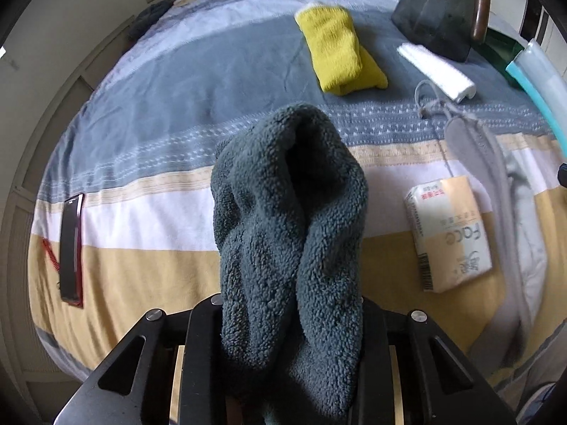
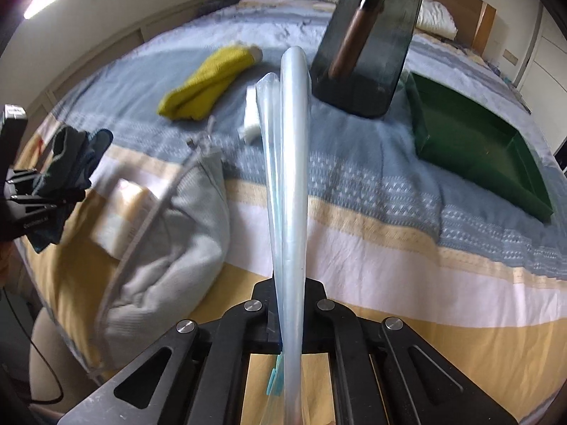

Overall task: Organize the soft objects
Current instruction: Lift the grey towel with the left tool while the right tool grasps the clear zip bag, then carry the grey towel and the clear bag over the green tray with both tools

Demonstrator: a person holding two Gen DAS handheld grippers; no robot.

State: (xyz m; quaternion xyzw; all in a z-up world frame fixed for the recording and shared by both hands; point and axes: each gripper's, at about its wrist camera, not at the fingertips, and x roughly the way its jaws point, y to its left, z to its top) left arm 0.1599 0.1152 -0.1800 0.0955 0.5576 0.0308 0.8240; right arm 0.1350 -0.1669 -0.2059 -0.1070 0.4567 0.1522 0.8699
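My left gripper [image 1: 288, 315] is shut on a dark teal fleece cloth [image 1: 287, 219] and holds it up above the striped bed; it also shows at the left of the right wrist view [image 2: 67, 173]. My right gripper [image 2: 288, 294] is shut on a clear plastic zip bag [image 2: 288, 163], held edge-on above the bed; the bag shows at the right edge of the left wrist view [image 1: 542, 88]. A yellow folded cloth [image 1: 335, 49] [image 2: 209, 81] and a small white folded cloth [image 1: 436, 67] [image 2: 251, 113] lie on the blue stripe. A grey hoodie [image 2: 166, 233] [image 1: 503, 191] lies near the bed's front edge.
A dark smoky plastic container [image 2: 368, 42] [image 1: 443, 7] holding a brown bottle stands at the back. A green tray [image 2: 475, 141] lies at the right. A tissue pack [image 1: 450, 233] lies by the hoodie. A dark phone [image 1: 71, 248] lies at the left edge.
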